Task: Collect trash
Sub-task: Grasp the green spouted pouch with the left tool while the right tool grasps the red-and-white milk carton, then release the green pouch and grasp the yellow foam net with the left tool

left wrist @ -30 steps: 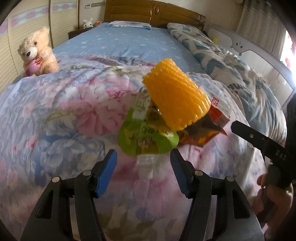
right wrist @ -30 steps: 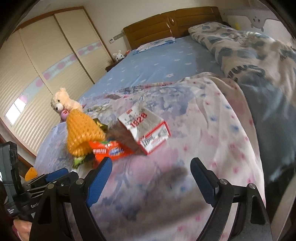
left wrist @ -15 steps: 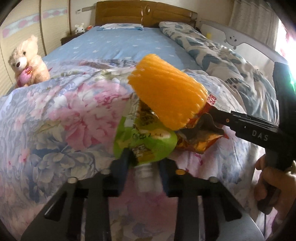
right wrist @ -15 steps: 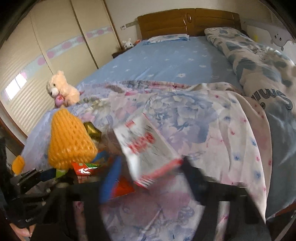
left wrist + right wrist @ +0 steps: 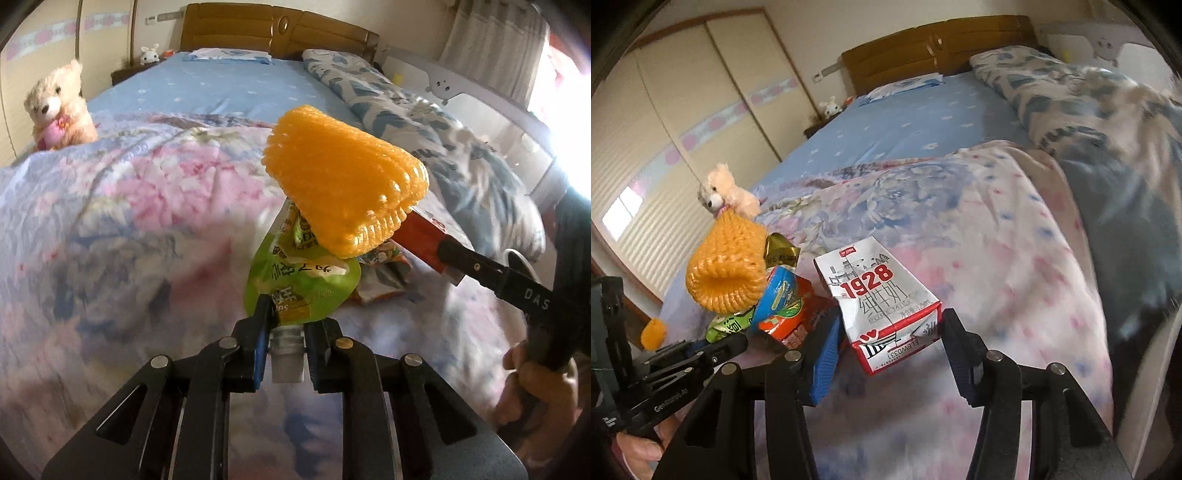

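Note:
My left gripper [image 5: 286,332] grips the white spout of a green drink pouch [image 5: 303,280], and its jaws are still closing on it. An orange foam fruit net [image 5: 343,184] rests on top of the pouch. Behind them lies a crumpled orange snack wrapper [image 5: 384,273]. My right gripper [image 5: 890,343] is shut on a white and red milk carton [image 5: 882,295] marked 1928, one pad on each side. In the right wrist view the foam net [image 5: 724,266], the snack wrapper [image 5: 790,306] and the pouch [image 5: 727,325] sit just left of the carton.
The trash lies on a flowered quilt [image 5: 147,221] on a bed with a blue sheet [image 5: 905,122]. A teddy bear [image 5: 55,107] sits at the left edge. A rolled patterned quilt [image 5: 424,122] runs along the right side. A wooden headboard [image 5: 280,29] stands at the far end.
Both grippers closed from wide open: the left onto the pouch spout, the right onto the milk carton. Both moved in toward the trash pile, which now looks nearer.

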Demonstrator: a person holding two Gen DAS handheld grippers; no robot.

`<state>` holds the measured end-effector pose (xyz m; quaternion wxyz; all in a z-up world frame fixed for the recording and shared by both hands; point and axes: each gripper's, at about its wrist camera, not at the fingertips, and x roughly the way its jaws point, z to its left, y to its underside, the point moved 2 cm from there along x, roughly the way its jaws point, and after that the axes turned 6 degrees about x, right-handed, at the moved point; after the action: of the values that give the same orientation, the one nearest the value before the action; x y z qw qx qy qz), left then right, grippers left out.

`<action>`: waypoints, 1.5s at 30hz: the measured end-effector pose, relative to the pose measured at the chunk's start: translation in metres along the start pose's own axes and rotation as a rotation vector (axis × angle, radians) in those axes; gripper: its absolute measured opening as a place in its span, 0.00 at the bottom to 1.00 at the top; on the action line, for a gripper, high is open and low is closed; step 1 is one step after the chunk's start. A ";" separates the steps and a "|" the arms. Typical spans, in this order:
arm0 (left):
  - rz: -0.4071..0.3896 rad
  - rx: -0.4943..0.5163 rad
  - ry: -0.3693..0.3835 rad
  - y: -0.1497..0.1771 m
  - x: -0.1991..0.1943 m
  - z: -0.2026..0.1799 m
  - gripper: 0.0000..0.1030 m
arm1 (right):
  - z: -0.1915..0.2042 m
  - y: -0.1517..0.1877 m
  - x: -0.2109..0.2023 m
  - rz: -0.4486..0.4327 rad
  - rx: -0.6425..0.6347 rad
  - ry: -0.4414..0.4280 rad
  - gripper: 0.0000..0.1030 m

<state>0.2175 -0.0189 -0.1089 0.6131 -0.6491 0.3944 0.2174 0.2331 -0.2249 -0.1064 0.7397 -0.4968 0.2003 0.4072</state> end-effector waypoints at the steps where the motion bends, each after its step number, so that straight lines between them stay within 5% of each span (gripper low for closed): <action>1: 0.001 -0.010 0.011 0.003 -0.003 0.000 0.15 | -0.002 0.004 -0.007 -0.008 0.011 0.002 0.52; 12: 0.005 0.012 0.038 0.034 -0.030 -0.012 0.15 | -0.010 0.035 -0.064 -0.065 0.048 0.015 0.52; 23: 0.004 0.041 -0.036 0.050 -0.043 -0.004 0.16 | -0.013 0.080 -0.072 -0.029 0.066 0.049 0.52; 25: 0.030 0.025 -0.026 0.052 -0.041 0.000 0.20 | -0.013 0.084 -0.073 -0.028 0.065 0.051 0.53; 28: 0.030 0.006 -0.009 0.056 -0.044 0.004 0.39 | -0.011 0.086 -0.071 -0.018 0.062 0.050 0.54; 30: 0.018 0.004 0.001 0.057 -0.048 0.003 0.50 | -0.008 0.087 -0.070 -0.015 0.046 0.059 0.64; 32: 0.005 0.008 0.016 0.056 -0.053 0.001 0.53 | -0.006 0.086 -0.068 -0.014 0.042 0.052 0.75; 36: -0.033 0.025 0.027 0.047 -0.061 -0.008 0.61 | -0.002 0.087 -0.064 -0.014 0.015 0.059 0.76; 39: -0.046 0.050 0.024 0.039 -0.061 -0.017 0.61 | 0.002 0.089 -0.061 -0.021 -0.018 0.088 0.69; 41: -0.050 0.062 0.034 0.034 -0.058 -0.023 0.61 | 0.001 0.089 -0.062 -0.019 -0.017 0.095 0.51; 45: -0.052 0.086 0.048 0.027 -0.052 -0.037 0.61 | -0.008 0.088 -0.070 -0.024 0.022 0.073 0.51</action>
<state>0.1579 -0.0398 -0.0804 0.6362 -0.6372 0.4010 0.1686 0.1221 -0.2449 -0.1112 0.7422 -0.5054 0.2259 0.3777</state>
